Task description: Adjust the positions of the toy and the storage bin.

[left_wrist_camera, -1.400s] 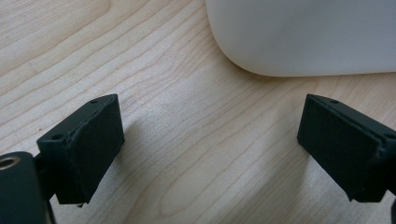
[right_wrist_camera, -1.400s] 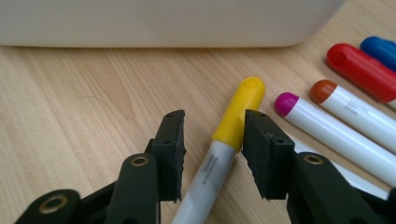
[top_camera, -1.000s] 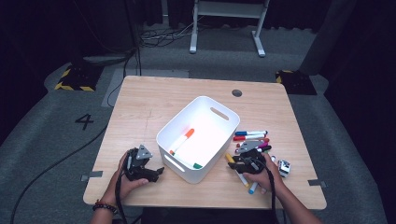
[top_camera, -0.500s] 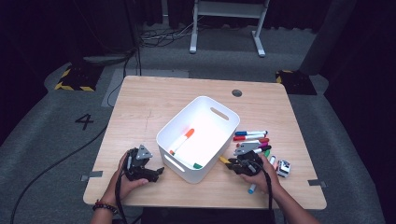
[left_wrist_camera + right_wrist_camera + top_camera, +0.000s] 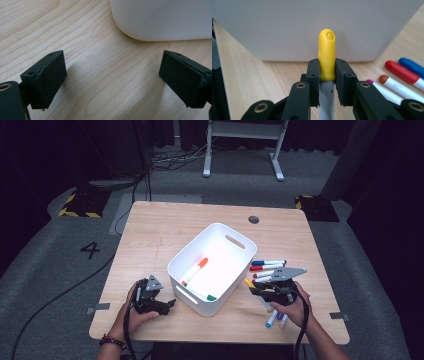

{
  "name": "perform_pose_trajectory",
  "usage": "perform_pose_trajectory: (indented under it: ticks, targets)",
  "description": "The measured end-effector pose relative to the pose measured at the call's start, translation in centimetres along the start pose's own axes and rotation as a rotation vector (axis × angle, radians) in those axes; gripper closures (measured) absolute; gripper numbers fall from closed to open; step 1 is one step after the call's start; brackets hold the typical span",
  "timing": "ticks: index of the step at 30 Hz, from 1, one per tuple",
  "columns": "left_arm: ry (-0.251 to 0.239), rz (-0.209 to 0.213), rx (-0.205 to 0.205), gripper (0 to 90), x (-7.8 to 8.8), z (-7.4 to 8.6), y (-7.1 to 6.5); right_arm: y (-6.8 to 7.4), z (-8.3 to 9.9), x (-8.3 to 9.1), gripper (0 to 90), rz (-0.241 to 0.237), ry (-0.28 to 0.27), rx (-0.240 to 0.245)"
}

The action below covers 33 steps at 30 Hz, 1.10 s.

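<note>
I hold two grippers over one wooden table (image 5: 165, 235). My left gripper (image 5: 167, 305) sits in the lower left of the high view, near the front edge, just beside the near corner of the one white bin (image 5: 235, 255). In the left gripper view its jaws stand wide apart with bare wood between them, and the bin's rounded corner (image 5: 160, 20) fills the upper right.

My right gripper (image 5: 327, 75) is at the lower right of the high view (image 5: 256, 289), lifted a little, close to the bin's right wall. In the right gripper view its jaws are clamped on one marker with a yellow cap (image 5: 327, 53); the cap sticks up past the jaw tips toward the bin wall (image 5: 287, 25), and the grey barrel runs down between the jaws.

Inside the bin I count two markers: one with an orange cap (image 5: 196, 269) lying across the middle of the floor, and one with a green cap (image 5: 206, 296) against the near wall.

On the table right of the bin lies a loose cluster of markers. In the high view I can make out a blue one (image 5: 267, 262) and a red one (image 5: 265, 267) at the top, and two more (image 5: 271, 319) poking out below my right hand (image 5: 295, 312); my gripper hides the rest, so I cannot give a full count. In the right gripper view, at the right edge, I see a blue cap (image 5: 412, 65), a red cap (image 5: 397, 70), a brown cap (image 5: 384, 79) and a purple tip (image 5: 369, 81).
</note>
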<state>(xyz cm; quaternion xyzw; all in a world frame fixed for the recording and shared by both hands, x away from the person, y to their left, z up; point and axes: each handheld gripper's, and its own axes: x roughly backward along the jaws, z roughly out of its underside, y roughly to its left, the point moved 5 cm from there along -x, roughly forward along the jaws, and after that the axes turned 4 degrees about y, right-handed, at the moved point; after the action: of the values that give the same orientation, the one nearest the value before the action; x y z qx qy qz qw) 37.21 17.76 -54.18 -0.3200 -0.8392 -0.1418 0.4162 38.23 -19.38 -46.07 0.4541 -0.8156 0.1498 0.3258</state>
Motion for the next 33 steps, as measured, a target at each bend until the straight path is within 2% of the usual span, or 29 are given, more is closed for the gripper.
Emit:
perform_pose_trajectory:
  ticks: [4,5,10,12,13,22,24,25,27,28,29,33]
  targets:
    - [0.000,0.000,0.000,7.6,0.0,0.0,0.0,0.4,-0.7,0.9,74.7,-0.005,-0.027,0.010]
    - [0.000,0.000,0.000,7.6,0.0,0.0,0.0,0.8,-1.2,1.5,74.7,-0.010,-0.040,0.029]
    - [0.003,-0.003,0.003,7.6,0.0,0.0,0.0,1.4,-2.3,2.6,74.6,-0.009,-0.059,0.053]
    - [0.000,0.000,0.000,7.6,0.0,0.0,0.0,1.7,-3.0,3.2,74.7,-0.014,-0.073,0.055]
    - [0.000,0.000,0.000,7.6,0.0,0.0,0.0,2.1,-3.9,3.9,74.6,-0.022,-0.086,0.067]
    - [0.000,0.000,0.000,7.6,0.0,0.0,0.0,3.3,-7.6,6.1,74.6,-0.036,-0.143,0.113]
    - [0.000,0.000,0.000,7.6,0.0,0.0,0.0,3.4,-8.0,6.2,74.7,-0.037,-0.150,0.120]
    - [0.000,0.000,0.000,7.6,0.0,0.0,0.0,3.5,-9.0,6.4,74.7,-0.043,-0.152,0.114]
    - [0.000,0.000,0.000,7.6,0.0,0.0,0.0,3.6,-9.9,6.3,74.6,-0.053,-0.149,0.119]
    - [0.003,-0.003,0.004,7.6,0.0,0.0,0.0,3.6,-9.9,6.3,74.6,-0.053,-0.149,0.119]
    - [0.000,0.000,0.000,7.6,0.0,0.0,0.0,3.9,-10.9,6.1,74.7,-0.066,-0.145,0.118]
    - [0.000,0.000,0.000,7.6,0.0,0.0,0.0,4.3,-12.6,5.6,74.6,-0.084,-0.137,0.127]
